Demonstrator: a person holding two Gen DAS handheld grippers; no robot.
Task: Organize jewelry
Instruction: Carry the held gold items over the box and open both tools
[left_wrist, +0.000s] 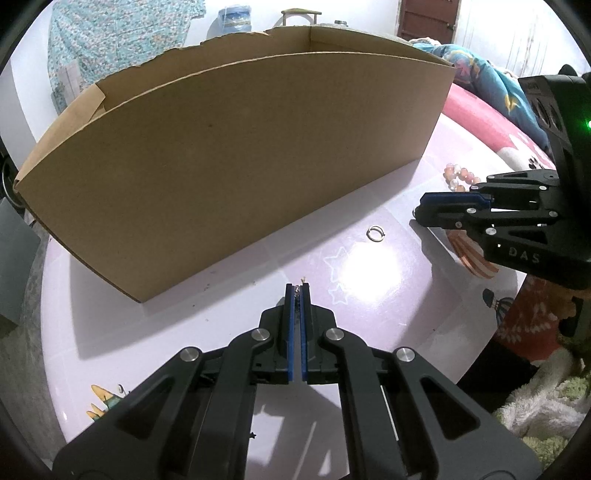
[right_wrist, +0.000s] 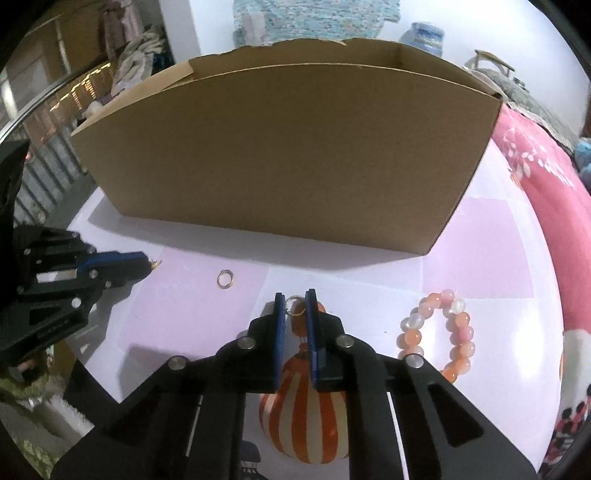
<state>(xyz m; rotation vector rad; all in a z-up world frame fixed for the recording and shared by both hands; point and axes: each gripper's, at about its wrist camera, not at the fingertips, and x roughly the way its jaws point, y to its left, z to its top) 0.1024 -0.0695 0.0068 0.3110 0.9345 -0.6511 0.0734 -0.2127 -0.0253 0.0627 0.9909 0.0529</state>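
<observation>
My left gripper (left_wrist: 296, 291) is shut on a small gold trinket with a bit of chain, whose tip pokes out past the pads. The right wrist view shows that gripper (right_wrist: 147, 260) at the left with the gold tip (right_wrist: 157, 264) showing. My right gripper (right_wrist: 295, 301) has its blue pads against a small gold ring (right_wrist: 295, 307), low over the table. The left wrist view shows it (left_wrist: 421, 212) at the right. A second ring (right_wrist: 224, 278) (left_wrist: 375, 233) lies loose on the table between the two grippers. A pink and orange bead bracelet (right_wrist: 439, 332) (left_wrist: 460, 177) lies to the right.
An open cardboard box (left_wrist: 240, 166) (right_wrist: 288, 158) stands just behind the jewelry on the pink and white table cover (right_wrist: 480, 240). A red and pink blanket (right_wrist: 535, 184) lies past the table's right edge. A furry rug (left_wrist: 546, 406) lies below.
</observation>
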